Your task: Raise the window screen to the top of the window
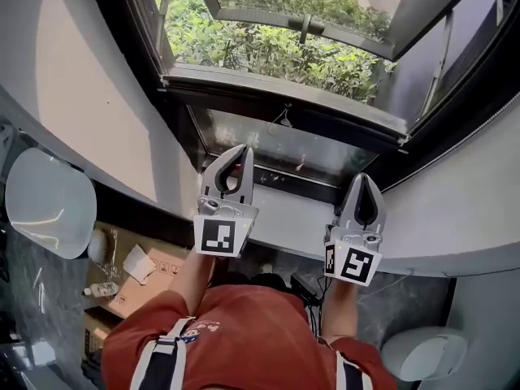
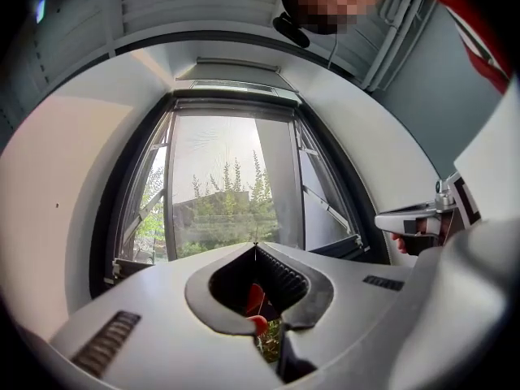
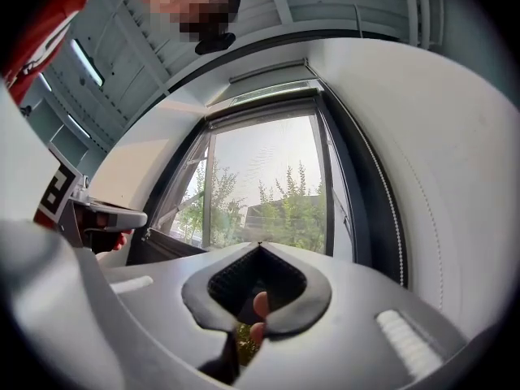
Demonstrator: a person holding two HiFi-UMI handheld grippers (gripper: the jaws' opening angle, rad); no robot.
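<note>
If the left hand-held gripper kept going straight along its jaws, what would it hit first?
Most likely the window, low down: the left hand-held gripper points straight at it and nothing shows in between, though how far off it is stays unclear.

free room over the sill toward the window frame, white walls flanking.

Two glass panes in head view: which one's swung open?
The far sash, tilted outward over the shrubs. The pane by the white sill sits shut in its frame.
</note>
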